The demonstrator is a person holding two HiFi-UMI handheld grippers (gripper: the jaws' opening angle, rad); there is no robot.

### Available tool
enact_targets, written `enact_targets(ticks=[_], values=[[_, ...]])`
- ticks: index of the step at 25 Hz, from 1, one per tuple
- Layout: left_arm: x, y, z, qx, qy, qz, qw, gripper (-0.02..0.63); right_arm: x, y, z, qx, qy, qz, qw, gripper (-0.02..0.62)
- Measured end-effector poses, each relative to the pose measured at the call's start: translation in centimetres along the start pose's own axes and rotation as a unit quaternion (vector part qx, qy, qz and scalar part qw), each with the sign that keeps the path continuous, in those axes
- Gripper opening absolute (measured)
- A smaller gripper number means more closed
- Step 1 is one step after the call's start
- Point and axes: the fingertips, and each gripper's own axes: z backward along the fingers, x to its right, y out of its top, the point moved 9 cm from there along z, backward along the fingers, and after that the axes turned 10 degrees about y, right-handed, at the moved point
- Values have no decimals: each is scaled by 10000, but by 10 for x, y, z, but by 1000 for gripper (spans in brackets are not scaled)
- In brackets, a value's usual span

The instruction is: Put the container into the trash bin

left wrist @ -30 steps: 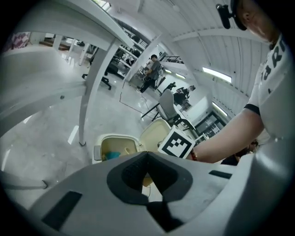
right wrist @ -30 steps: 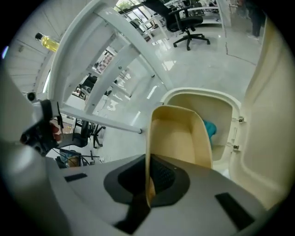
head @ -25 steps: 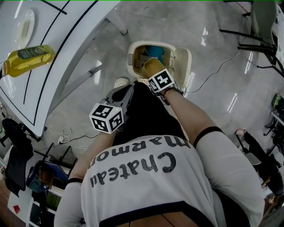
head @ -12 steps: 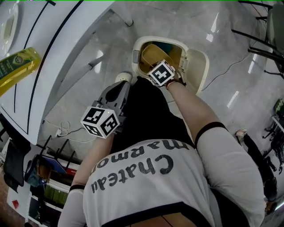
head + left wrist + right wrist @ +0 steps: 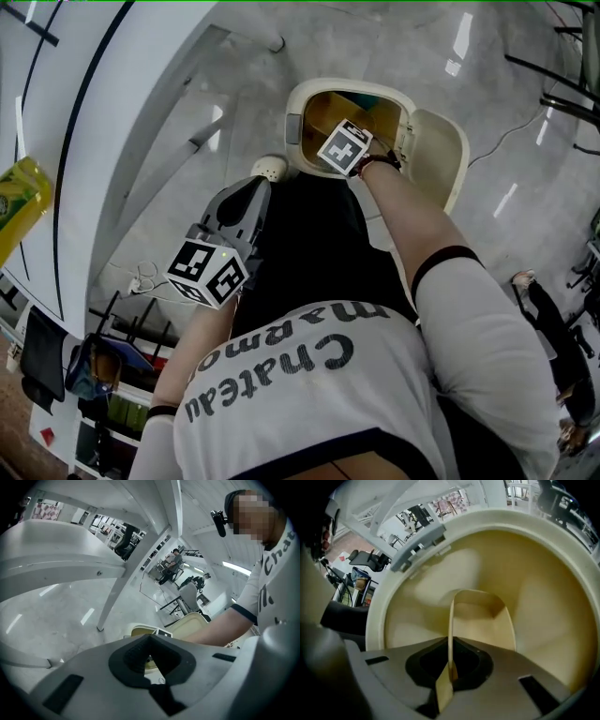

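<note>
A yellowish container (image 5: 483, 620) hangs inside the cream trash bin (image 5: 389, 597), and my right gripper (image 5: 450, 673) is shut on its thin rim. In the head view the bin (image 5: 302, 92) stands on the floor with its lid (image 5: 442, 155) swung open to the right. The right gripper's marker cube (image 5: 345, 147) sits over the opening, with part of the container (image 5: 324, 114) showing below it; the jaws are hidden. My left gripper (image 5: 255, 187) is held low beside the person's dark trousers, shut on nothing, pointing toward the bin (image 5: 140, 631).
A white table (image 5: 103, 112) fills the left, with a yellow bottle (image 5: 17, 204) on it and a slanted leg (image 5: 202, 141) near the bin. A white shoe (image 5: 270, 169) rests by the bin's base. Cables (image 5: 141, 277) lie on the floor at the left.
My right gripper has gone lower into the bin's opening with the container. The blue item seen inside the bin a second ago is now covered. The left gripper has hardly moved.
</note>
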Motion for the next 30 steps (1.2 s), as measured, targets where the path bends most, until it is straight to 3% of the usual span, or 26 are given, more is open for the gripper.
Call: enact_targets(ticks=[6,17,23,30], values=[[-14,-7,-5,-77,162,92,9998,23,21,2,-26,-303,91,30,9995,31],[-23,-10,-17,-88,119,136,9998,23,41,1,-44,-640,-256,143,9975,33],[-16,-6,-4,-168,-5,129,9998,23,32,4,-25,-521,-533,-2,9972,44],[-3,15,31,-224,-269,-102,9993,23,15,8,16,-374,-968,-493,9934,107]])
